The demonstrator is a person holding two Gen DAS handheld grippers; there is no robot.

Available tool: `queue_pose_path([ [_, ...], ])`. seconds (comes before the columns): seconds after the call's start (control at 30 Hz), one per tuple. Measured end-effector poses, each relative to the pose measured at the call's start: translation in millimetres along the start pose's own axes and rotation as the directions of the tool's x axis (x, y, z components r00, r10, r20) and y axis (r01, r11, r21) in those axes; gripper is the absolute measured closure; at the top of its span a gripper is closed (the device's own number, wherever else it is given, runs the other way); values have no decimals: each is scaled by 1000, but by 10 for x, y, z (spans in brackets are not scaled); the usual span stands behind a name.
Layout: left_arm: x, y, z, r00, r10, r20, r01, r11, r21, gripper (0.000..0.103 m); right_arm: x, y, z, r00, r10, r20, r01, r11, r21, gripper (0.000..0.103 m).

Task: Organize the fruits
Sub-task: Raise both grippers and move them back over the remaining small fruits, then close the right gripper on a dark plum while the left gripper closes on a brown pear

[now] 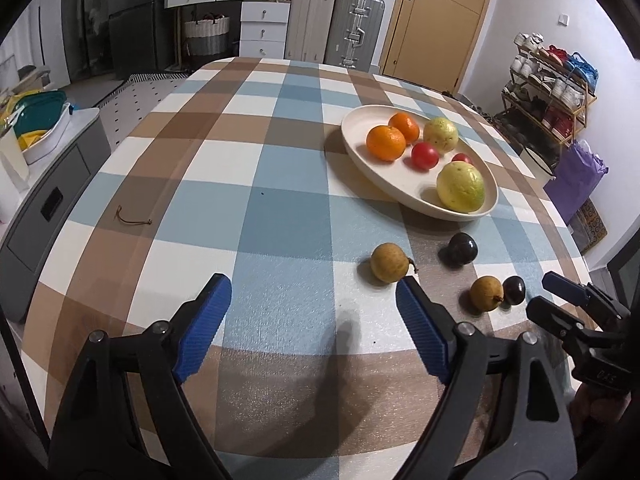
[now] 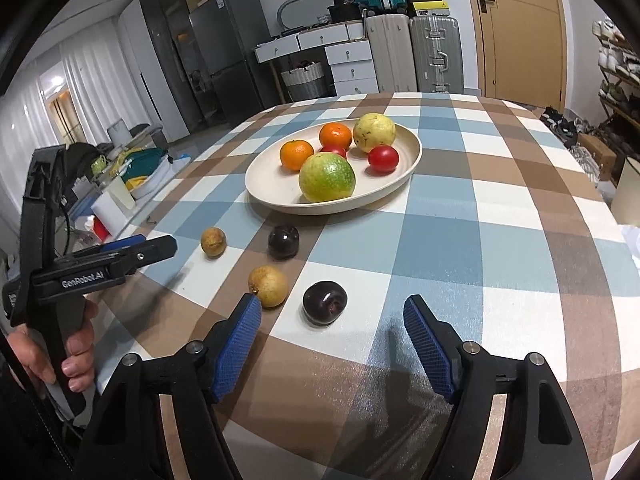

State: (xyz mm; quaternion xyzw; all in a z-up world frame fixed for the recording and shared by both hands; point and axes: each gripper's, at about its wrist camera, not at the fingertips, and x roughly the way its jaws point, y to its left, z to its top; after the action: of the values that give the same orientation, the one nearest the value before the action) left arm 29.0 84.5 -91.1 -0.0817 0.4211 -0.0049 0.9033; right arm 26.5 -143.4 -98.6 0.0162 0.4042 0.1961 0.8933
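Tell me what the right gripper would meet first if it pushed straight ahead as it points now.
Probably the round dark purple plum, lying just beyond the open right gripper and roughly centred between its blue pads. Depth is uncertain; the checked tablecloth might come first.

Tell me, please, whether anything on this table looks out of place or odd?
Yes: four small fruits lie loose on the tablecloth in front of the plate: two brown ones and two dark plums. A small brown cord also lies stray on the cloth.
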Motion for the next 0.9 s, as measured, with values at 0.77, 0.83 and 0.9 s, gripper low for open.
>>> queue_pose_path([
  [0.77,-38,-61,38,1000,-22,21,21,1000,22,20,245,193,27,994,-62,-92,52,992,-115,77],
  [0.83,-41,-79,42,999,-33,17,32,999,35,20,179,188,30,998,-24,-59,18,994,-104,78],
  [0.9,-17,-116,58,999,-48,7,47,998,51,20,153,166,41,999,-21,-48,17,996,-91,78],
])
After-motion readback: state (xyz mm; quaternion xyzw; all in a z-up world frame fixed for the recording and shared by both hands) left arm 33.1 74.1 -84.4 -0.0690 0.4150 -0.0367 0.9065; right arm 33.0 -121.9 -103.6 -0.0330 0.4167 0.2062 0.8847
